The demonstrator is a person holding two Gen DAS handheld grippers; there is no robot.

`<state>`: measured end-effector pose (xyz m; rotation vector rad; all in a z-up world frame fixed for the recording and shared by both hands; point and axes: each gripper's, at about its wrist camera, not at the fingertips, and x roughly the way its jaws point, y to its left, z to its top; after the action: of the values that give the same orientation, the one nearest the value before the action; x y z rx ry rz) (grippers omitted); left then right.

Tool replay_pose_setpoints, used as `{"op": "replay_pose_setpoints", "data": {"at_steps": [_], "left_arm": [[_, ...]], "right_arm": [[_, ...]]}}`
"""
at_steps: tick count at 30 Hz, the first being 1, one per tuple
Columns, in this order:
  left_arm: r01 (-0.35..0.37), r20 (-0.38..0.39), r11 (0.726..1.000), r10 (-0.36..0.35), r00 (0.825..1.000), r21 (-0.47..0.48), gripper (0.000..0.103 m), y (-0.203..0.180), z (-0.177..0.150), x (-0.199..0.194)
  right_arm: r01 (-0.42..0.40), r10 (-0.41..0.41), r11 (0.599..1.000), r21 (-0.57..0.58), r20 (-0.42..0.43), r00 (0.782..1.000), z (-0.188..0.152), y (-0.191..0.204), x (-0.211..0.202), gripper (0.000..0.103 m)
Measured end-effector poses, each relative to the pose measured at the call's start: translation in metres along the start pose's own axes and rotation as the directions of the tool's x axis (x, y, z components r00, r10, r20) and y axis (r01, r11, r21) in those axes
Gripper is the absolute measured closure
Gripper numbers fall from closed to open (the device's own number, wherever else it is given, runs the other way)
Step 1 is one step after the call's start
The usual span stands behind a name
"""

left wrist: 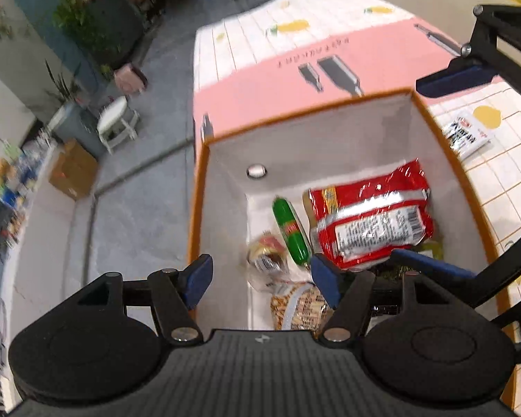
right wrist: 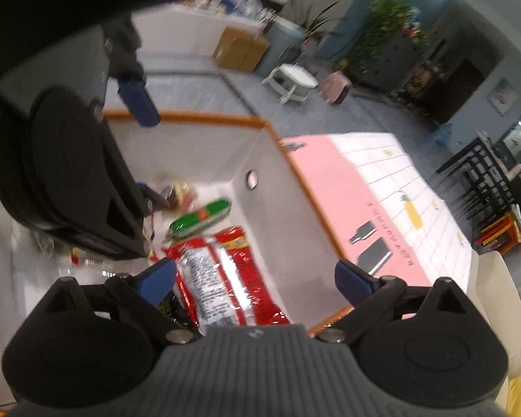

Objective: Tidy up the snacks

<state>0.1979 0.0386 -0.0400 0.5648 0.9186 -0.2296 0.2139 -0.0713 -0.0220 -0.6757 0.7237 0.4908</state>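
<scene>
An orange-rimmed white box point(left wrist: 305, 107) stands on the table. Inside lie a red noodle packet point(left wrist: 371, 215), a green sausage stick point(left wrist: 291, 232), a small wrapped snack point(left wrist: 265, 255) and a yellow patterned packet point(left wrist: 298, 307). My left gripper point(left wrist: 260, 278) is open and empty above the box's near left side. My right gripper point(right wrist: 257, 278) is open and empty above the red packet point(right wrist: 222, 278); it also shows at the right of the left wrist view point(left wrist: 434, 173). The green stick point(right wrist: 201, 219) and the box rim point(right wrist: 305, 194) show in the right wrist view, where the left gripper point(right wrist: 146, 153) reaches in from the left.
The table wears a pink and white tiled cloth point(left wrist: 281, 80). A white sachet point(left wrist: 467, 132) lies on it right of the box. On the floor beyond are a white stool point(left wrist: 116, 123), a cardboard box point(left wrist: 73, 170) and plants point(left wrist: 87, 17).
</scene>
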Motion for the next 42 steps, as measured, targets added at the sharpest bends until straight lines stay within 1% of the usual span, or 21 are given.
{"op": "replay_pose_setpoints", "data": {"at_steps": [3, 7, 10, 14, 18, 21, 25, 28, 31, 37, 42], "left_arm": [[-0.012, 0.053, 1.0, 0.011, 0.999, 0.022, 0.026, -0.006, 0.003, -0.015], [0.007, 0.111, 1.0, -0.01, 0.994, 0.024, 0.026, -0.012, 0.008, -0.036], [0.018, 0.157, 0.999, -0.024, 0.987, 0.044, 0.026, -0.02, 0.013, -0.051], [0.045, 0.206, 0.995, -0.063, 0.976, 0.091, 0.026, -0.038, 0.02, -0.067], [0.076, 0.228, 0.984, -0.112, 0.967, 0.16, 0.026, -0.061, 0.025, -0.074], [0.095, 0.222, 0.972, -0.143, 0.965, 0.213, 0.026, -0.081, 0.029, -0.071], [0.117, 0.2, 0.952, -0.177, 0.964, 0.283, 0.026, -0.107, 0.036, -0.061], [0.126, 0.185, 0.938, -0.193, 0.964, 0.322, 0.027, -0.124, 0.042, -0.055], [0.123, 0.171, 0.928, -0.193, 0.966, 0.351, 0.028, -0.136, 0.053, -0.045], [0.131, 0.142, 0.925, -0.192, 0.971, 0.357, 0.029, -0.151, 0.079, -0.022], [0.152, 0.096, 0.929, -0.194, 0.976, 0.336, 0.03, -0.162, 0.1, 0.008]], "right_arm": [[0.026, -0.03, 0.998, 0.065, 0.049, 0.998, -0.007, -0.01, -0.021, 0.008], [0.057, -0.074, 0.985, 0.16, 0.102, 0.992, -0.021, -0.025, -0.048, 0.008], [0.076, -0.108, 0.971, 0.228, 0.132, 0.985, -0.037, -0.036, -0.068, 0.008], [0.098, -0.148, 0.948, 0.304, 0.148, 0.978, -0.063, -0.047, -0.088, 0.008], [0.111, -0.171, 0.929, 0.352, 0.145, 0.975, -0.095, -0.057, -0.101, 0.008], [0.118, -0.181, 0.912, 0.392, 0.126, 0.975, -0.122, -0.063, -0.104, 0.008], [0.127, -0.185, 0.889, 0.44, 0.09, 0.979, -0.154, -0.069, -0.098, 0.009], [0.13, -0.186, 0.876, 0.464, 0.076, 0.98, -0.168, -0.071, -0.087, 0.011], [0.122, -0.171, 0.867, 0.483, 0.059, 0.984, -0.18, -0.074, -0.073, 0.015], [0.121, -0.145, 0.875, 0.469, 0.016, 0.989, -0.191, -0.081, -0.039, 0.02], [0.125, -0.135, 0.898, 0.422, -0.005, 0.991, -0.193, -0.087, -0.013, 0.025]]}}
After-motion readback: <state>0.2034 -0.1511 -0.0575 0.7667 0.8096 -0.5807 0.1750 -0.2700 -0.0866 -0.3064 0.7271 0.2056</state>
